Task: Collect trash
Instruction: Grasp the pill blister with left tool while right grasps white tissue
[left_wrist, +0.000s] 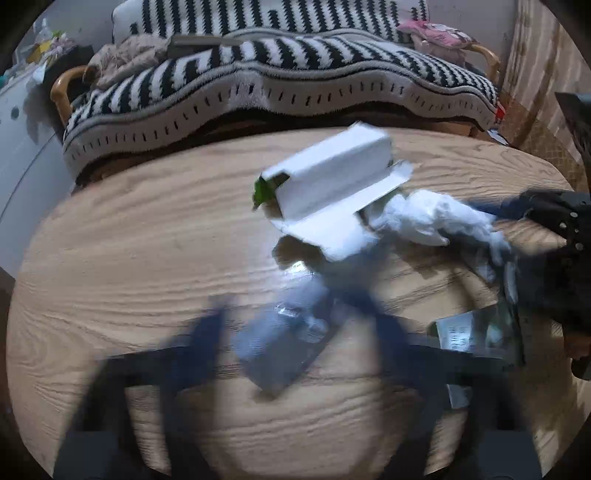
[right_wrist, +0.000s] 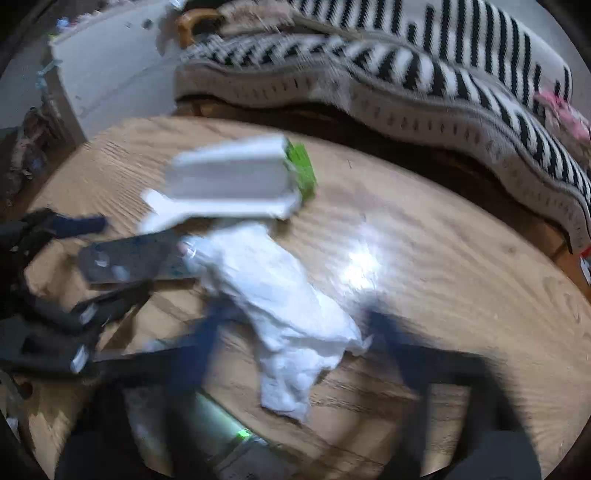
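Trash lies on a round wooden table (left_wrist: 129, 240). An opened white carton with a green end (left_wrist: 332, 181) lies near the middle; it also shows in the right wrist view (right_wrist: 229, 181). A crumpled white tissue (left_wrist: 421, 218) lies beside it, shown too in the right wrist view (right_wrist: 284, 302). A grey foil wrapper (left_wrist: 280, 347) lies between the fingers of my left gripper (left_wrist: 295, 314), which is open and blurred. My right gripper (right_wrist: 295, 325) is open, its fingers on either side of the tissue. The left gripper shows at the left of the right wrist view (right_wrist: 92, 236).
A sofa with a black-and-white striped blanket (left_wrist: 295, 74) runs behind the table. A white cabinet (right_wrist: 110, 66) stands at the left. Another foil packet (left_wrist: 465, 332) lies at the table's right part. A pink cushion (left_wrist: 439, 33) sits on the sofa.
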